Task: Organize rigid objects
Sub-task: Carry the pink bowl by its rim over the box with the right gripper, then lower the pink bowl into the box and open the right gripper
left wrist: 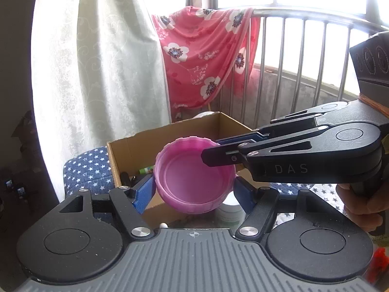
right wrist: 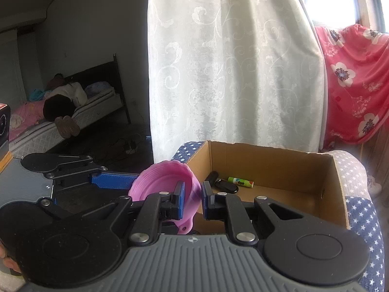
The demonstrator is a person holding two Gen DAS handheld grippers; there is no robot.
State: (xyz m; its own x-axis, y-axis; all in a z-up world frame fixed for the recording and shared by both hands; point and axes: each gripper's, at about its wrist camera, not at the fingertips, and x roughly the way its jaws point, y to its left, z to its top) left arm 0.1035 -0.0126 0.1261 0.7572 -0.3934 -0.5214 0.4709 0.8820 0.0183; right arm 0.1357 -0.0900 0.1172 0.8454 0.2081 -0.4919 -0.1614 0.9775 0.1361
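A pink ribbed plastic lid (left wrist: 194,177), shallow and round like a large jar cap, hangs in the air with its hollow side facing the left wrist camera, tilted, just in front of an open cardboard box (left wrist: 136,146). The left tongs (left wrist: 194,192) straddle it, one blue pad (left wrist: 143,192) against the lid's left side and the other at its right side, so they are clamped on the lid across its width. The right tongs (left wrist: 214,153) come in from the right and pinch the lid's rim at its upper right edge; in the right wrist view the right tongs (right wrist: 193,199) stand close together with the thin pink wall of the lid (right wrist: 165,182) between their blue pads, clamped on it. The same view shows a long blue finger of the left tongs (right wrist: 114,181) lying against the lid's far side. Inside the box (right wrist: 335,194) lie a black key fob (right wrist: 225,186) and a small green and white tube (right wrist: 240,182), near each other on the box floor. The box rests on a blue cloth with white stars (left wrist: 87,168). Behind it hangs a white patterned curtain (right wrist: 231,73), and a pink flowered cloth (left wrist: 204,56) is draped over a metal railing (left wrist: 304,14). A hand (left wrist: 364,206) grips the handle of the right tongs.
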